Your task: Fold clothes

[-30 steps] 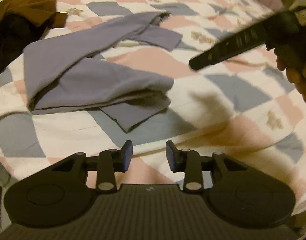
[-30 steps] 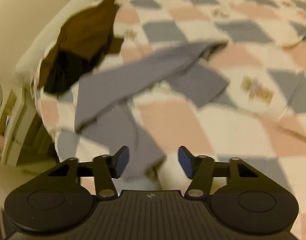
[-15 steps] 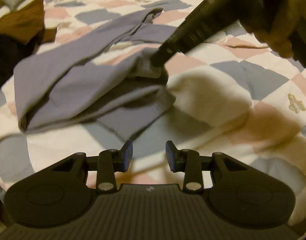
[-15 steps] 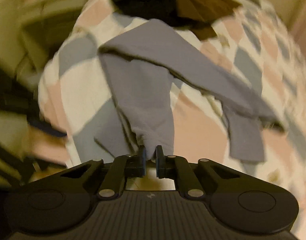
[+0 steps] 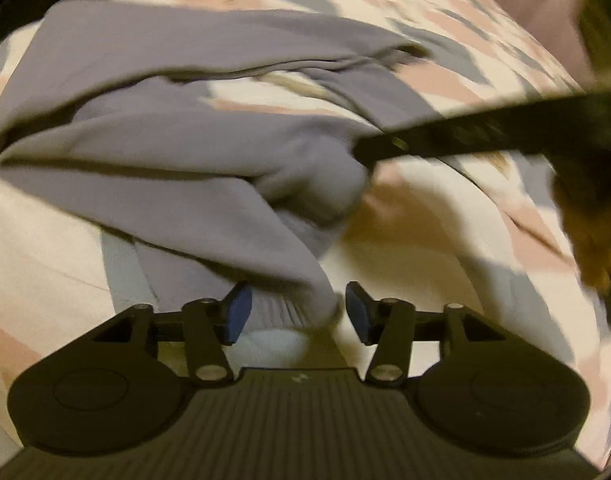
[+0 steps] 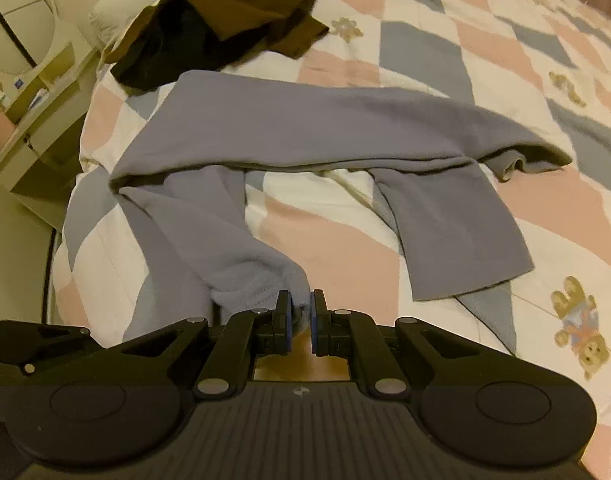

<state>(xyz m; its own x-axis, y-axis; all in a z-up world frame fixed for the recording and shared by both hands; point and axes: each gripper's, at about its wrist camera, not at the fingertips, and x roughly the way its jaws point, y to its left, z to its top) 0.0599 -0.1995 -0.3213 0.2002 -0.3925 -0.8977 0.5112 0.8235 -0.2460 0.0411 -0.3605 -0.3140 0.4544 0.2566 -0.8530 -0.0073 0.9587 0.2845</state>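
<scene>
A grey-purple long-sleeved garment [image 6: 305,128] lies partly folded on a checked quilt [image 6: 425,52]; it also shows in the left wrist view [image 5: 165,140]. My right gripper [image 6: 300,322] is shut on the end of one sleeve [image 6: 257,280] and holds it slightly lifted. In the left wrist view the right gripper's finger [image 5: 465,142] reaches in from the right to the bunched cloth. My left gripper [image 5: 293,312] is open, with a ribbed cuff [image 5: 285,308] lying between its jaws. The other sleeve [image 6: 457,236] lies flat to the right.
A brown and black pile of clothes [image 6: 225,12] lies at the far left of the bed. A pale bedside unit [image 6: 29,92] stands beyond the bed's left edge. A pink headboard [image 5: 537,8] is at the far right.
My right gripper closed on the sleeve end and has pulled it toward me. My left gripper moved forward to the garment's cuff and stays open.
</scene>
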